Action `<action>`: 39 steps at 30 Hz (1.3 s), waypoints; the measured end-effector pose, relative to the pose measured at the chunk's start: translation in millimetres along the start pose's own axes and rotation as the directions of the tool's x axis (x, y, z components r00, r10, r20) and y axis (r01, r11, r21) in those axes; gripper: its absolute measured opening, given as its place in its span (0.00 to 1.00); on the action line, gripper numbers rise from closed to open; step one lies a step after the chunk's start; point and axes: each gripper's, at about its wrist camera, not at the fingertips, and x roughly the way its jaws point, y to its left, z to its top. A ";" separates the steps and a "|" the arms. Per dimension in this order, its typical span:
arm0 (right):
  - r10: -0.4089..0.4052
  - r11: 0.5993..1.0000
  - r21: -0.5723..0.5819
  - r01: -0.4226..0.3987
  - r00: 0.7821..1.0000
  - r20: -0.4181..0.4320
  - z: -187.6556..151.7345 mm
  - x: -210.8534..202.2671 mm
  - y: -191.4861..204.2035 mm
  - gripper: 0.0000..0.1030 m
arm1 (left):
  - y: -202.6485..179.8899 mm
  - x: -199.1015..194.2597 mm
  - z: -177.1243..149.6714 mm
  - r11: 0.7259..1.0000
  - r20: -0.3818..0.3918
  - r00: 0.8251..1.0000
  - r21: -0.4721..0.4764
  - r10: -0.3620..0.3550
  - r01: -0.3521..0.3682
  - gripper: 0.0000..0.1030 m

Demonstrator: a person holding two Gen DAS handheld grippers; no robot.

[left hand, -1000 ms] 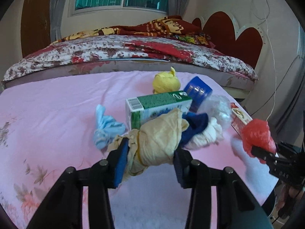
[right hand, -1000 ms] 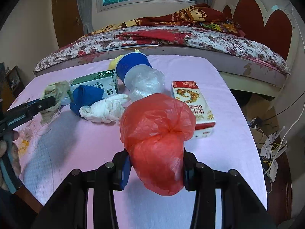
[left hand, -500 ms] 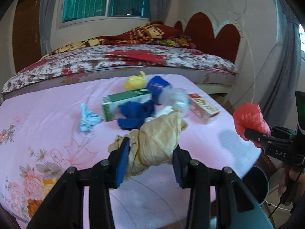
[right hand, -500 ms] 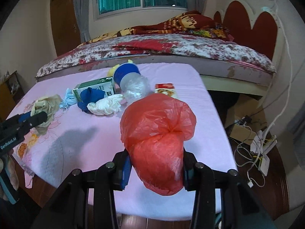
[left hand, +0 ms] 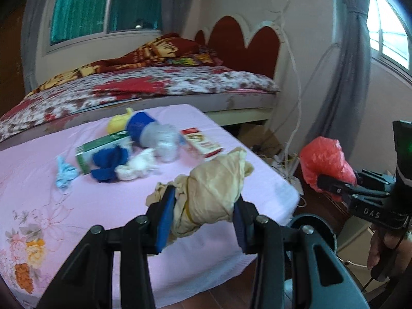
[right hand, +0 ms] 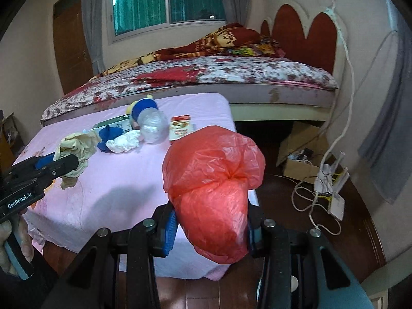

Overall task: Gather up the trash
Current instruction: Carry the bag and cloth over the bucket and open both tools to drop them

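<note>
Left gripper (left hand: pixel 203 215) is clamped on a beige crumpled bag (left hand: pixel 215 188), its long axis slanting up to the right, over the near corner of the pink table (left hand: pixel 77 206). Right gripper (right hand: pixel 209 228) pinches a red plastic bag (right hand: pixel 213 180) — standing roughly upright, bulging above the pads, past the table's edge. Both point downward; each holding hand is cut off at the frame edge. Other trash on the table is blurred.

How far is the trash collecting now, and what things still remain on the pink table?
Nothing is visibly binned yet. In hand: the left gripper is shut on a beige bag, the right gripper on a red bag. Left on the pink table: green carton, blue rag, white wad, light blue scrap, clear bottle, red box, yellow wad.
</note>
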 end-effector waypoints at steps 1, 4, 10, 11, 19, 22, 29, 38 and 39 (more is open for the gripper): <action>-0.007 1.000 0.005 0.007 1.000 0.002 -2.4 -3.8 -5.9 0.43 | -8.0 0.8 -0.5 1.000 0.000 1.000 0.009 -0.009 0.009 0.41; -0.032 0.999 0.019 0.032 0.999 0.003 -9.0 -12.5 -21.1 0.43 | -30.5 5.4 -1.1 0.999 -0.008 0.999 0.034 -0.036 0.036 0.41; -0.069 0.995 0.070 0.069 0.998 -0.005 -23.1 -25.0 -53.3 0.43 | -70.5 17.2 -5.1 0.993 -0.030 0.996 0.079 -0.088 0.091 0.41; -0.077 0.994 0.077 0.077 0.997 -0.006 -25.6 -27.4 -58.3 0.43 | -77.6 20.2 -5.7 0.991 -0.036 0.994 0.088 -0.100 0.102 0.41; -0.129 0.982 0.136 0.133 0.991 -0.037 -49.5 -37.8 -103.0 0.43 | -125.3 36.8 -12.3 0.975 -0.072 0.984 0.138 -0.164 0.173 0.41; -0.145 0.976 0.156 0.151 0.988 -0.051 -61.7 -42.2 -119.1 0.43 | -145.1 43.8 -17.0 0.966 -0.092 0.977 0.157 -0.192 0.204 0.41; -0.179 0.960 0.197 0.199 0.977 -0.114 -99.0 -45.1 -159.4 0.43 | -193.9 61.4 -34.0 0.932 -0.160 0.952 0.215 -0.262 0.293 0.41; -0.190 0.942 0.240 0.235 0.962 -0.195 -147.6 -42.9 -203.6 0.43 | -240.8 94.8 -62.5 0.886 -0.274 0.908 0.258 -0.317 0.386 0.41; -0.191 0.940 0.244 0.238 0.960 -0.203 -152.7 -41.8 -207.4 0.43 | -243.4 99.6 -65.0 0.881 -0.288 0.902 0.256 -0.323 0.397 0.41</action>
